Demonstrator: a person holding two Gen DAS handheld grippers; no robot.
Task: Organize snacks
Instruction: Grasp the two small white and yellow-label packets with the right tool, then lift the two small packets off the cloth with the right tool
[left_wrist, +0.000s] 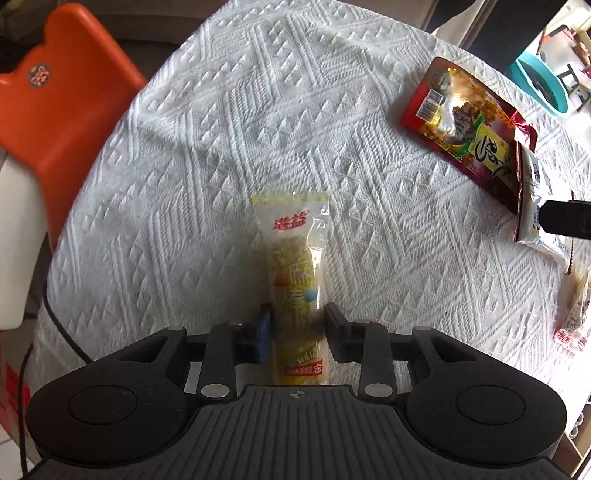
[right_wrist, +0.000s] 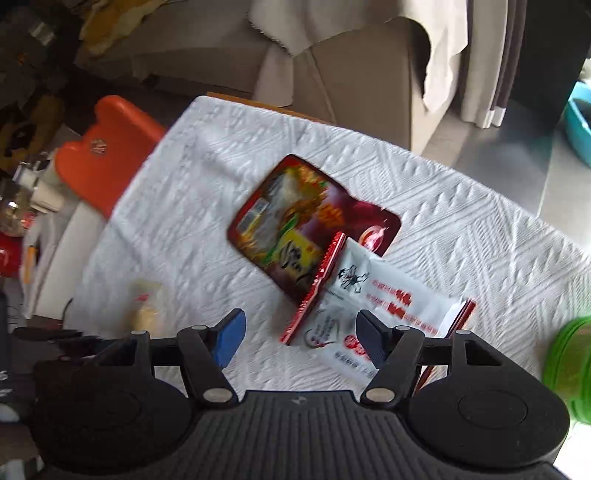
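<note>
While the left tongs (left_wrist: 297, 325) grasp the yellow snack tube (left_wrist: 299, 280) left of the red pouch (left_wrist: 469, 129) on the desk (left_wrist: 221, 129), the released right tongs (right_wrist: 300, 341) should descend squarely over the white packet (right_wrist: 373, 310).

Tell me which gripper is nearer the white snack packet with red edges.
Right. The right gripper hangs open just above the white packet; the left gripper sits apart, closed around the yellow packet.
</note>
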